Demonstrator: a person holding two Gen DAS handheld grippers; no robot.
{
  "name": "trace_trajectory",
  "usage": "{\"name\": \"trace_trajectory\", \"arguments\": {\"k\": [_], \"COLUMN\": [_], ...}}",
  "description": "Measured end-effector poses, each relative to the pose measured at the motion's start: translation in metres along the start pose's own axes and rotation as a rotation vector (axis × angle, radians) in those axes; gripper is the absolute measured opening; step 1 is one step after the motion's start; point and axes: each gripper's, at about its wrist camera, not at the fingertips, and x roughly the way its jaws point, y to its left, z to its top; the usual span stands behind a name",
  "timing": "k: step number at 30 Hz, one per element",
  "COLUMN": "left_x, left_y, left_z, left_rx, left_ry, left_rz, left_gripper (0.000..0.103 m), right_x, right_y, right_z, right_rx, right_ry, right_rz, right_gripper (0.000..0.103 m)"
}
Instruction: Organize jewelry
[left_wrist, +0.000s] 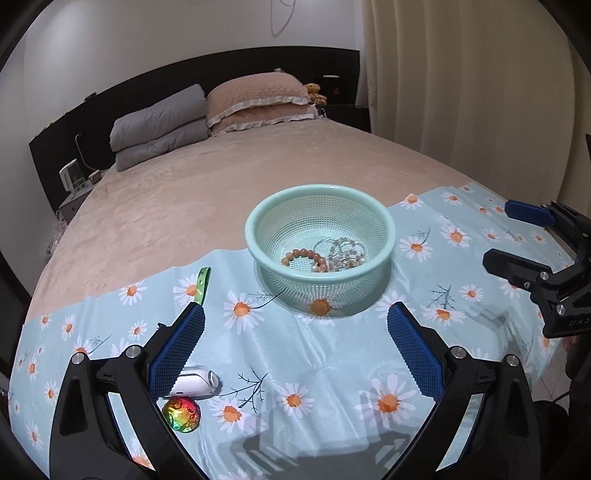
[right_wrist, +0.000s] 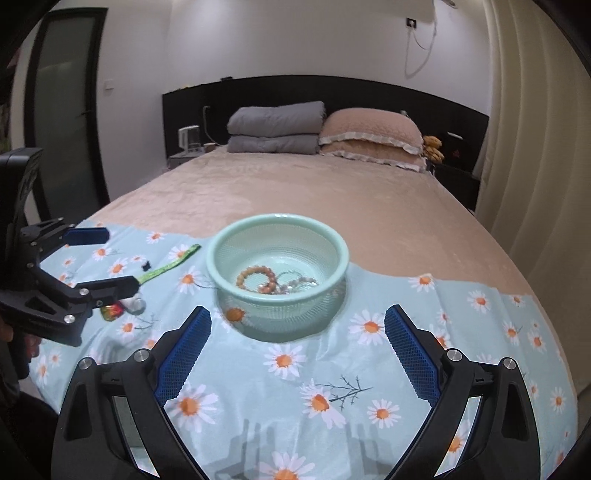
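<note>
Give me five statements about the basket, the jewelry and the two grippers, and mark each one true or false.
1. The left gripper is open and holds nothing. True.
2. The basket is empty. False: a beaded bracelet and a pale bead strand lie in it.
3. The green strap lies on the flowered cloth, outside the basket. True.
4. The right gripper is shut on the bracelet. False: it is open and holds nothing.
5. The shiny rainbow ball sits inside the basket. False: it rests on the cloth beside a small white case, near the left gripper.
</note>
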Motion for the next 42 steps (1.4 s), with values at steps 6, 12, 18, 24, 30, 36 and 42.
{"name": "trace_trajectory", "arguments": {"k": [6, 12, 18, 24, 30, 36, 42], "left_x": [0.069, 0.138, 0.176, 0.184, 0.158, 0.123, 0.082], "left_y": [0.023, 0.039, 0.039, 0.034, 0.02, 0.007, -0.005], "left_z": [0.015, 0.034, 0.039, 0.036, 0.034, 0.024, 0.001], "left_rx": [-0.059, -0.081, -0.052, -0.059, -0.022, 0.017, 0.008], "left_ry": [0.062, 0.134, 0.159, 0.215, 0.226, 0.249, 0.254], "left_rz": [0.044, -0.015, -0.056, -0.173, -0.146, -0.137, -0.119], "left_gripper": [0.097, 0.097, 0.097, 0.064, 0.062, 0.062, 0.062], "right_x": [0.075, 0.141, 0.203, 0.207, 0.186, 0.148, 0.115], "right_y": [-0.025, -0.047, -0.058, -0.05, -0.025, -0.019, -0.006], "right_z": [0.004, 0.02, 0.013, 0.004, 0.007, 0.001, -0.011], "right_rx": [0.084, 0.177, 0.325, 0.325, 0.238, 0.228, 0.21], "right_ry": [0.1, 0.157, 0.319, 0.341, 0.355, 0.354, 0.375], "right_rz": [-0.066, -0.048, 0.032, 0.135, 0.094, 0.089, 0.098], "right_gripper": [0.091, 0.091, 0.089, 0.035, 0.031, 0.033, 0.034]}}
